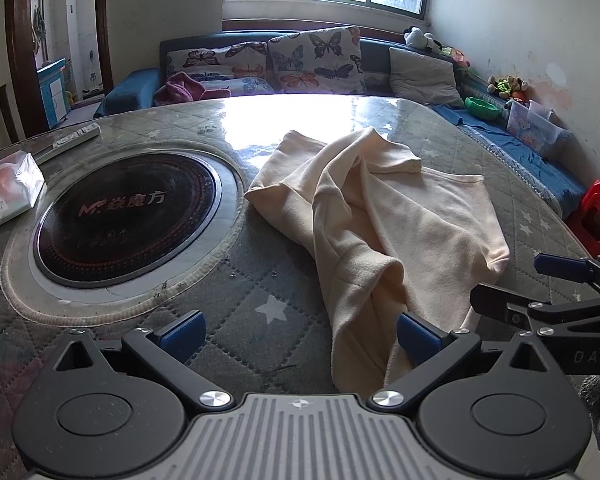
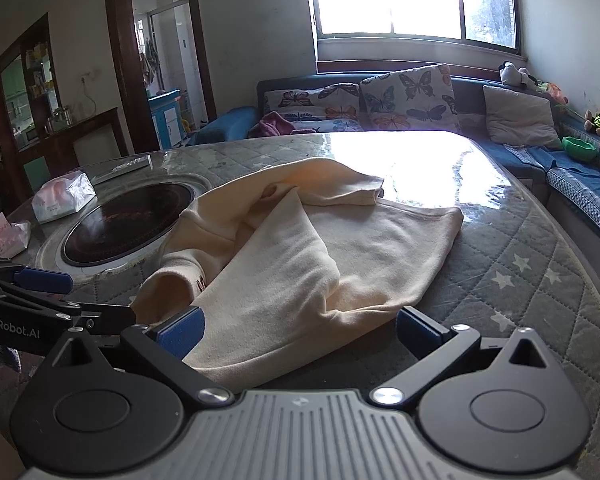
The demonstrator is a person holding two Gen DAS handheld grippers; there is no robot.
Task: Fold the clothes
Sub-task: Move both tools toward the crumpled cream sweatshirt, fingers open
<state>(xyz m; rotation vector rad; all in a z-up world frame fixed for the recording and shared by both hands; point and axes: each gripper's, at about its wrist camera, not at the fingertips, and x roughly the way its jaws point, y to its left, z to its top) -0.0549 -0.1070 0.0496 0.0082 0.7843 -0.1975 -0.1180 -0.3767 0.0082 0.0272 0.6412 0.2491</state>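
The cream garment [image 1: 384, 216] lies crumpled on the quilted table [image 1: 260, 304], ahead of both pairs of jaws. Your left gripper [image 1: 300, 334] stands wide and holds nothing — its right-hand pad [image 1: 418, 338] sits just beside, perhaps touching, the nearest fold, while the left-hand pad is over bare quilting. Your right gripper [image 2: 300, 330] is likewise spread wide and empty; the near hem of the garment [image 2: 300, 248] runs between its pads and under the left-hand one [image 2: 182, 330].

Handling: the cloth looks soft, light and limp, with a slightly fleecy face. Expect it to drape and sag from any one hold, and to drag across the glossy table cover rather than slide as a sheet. Layers overlap — a folded flap lies across the middle, and a cuff or neck opening gapes to the left of the right jaws, though the fisheye view leaves it unclear which.

Where to hold: take a single edge at two well-separated points, one per gripper, and pinch only one layer. The hem directly before the right jaws is the plainest choice. Keep the fabric off the dark round hob [image 1: 128, 216], set left of the left jaws.
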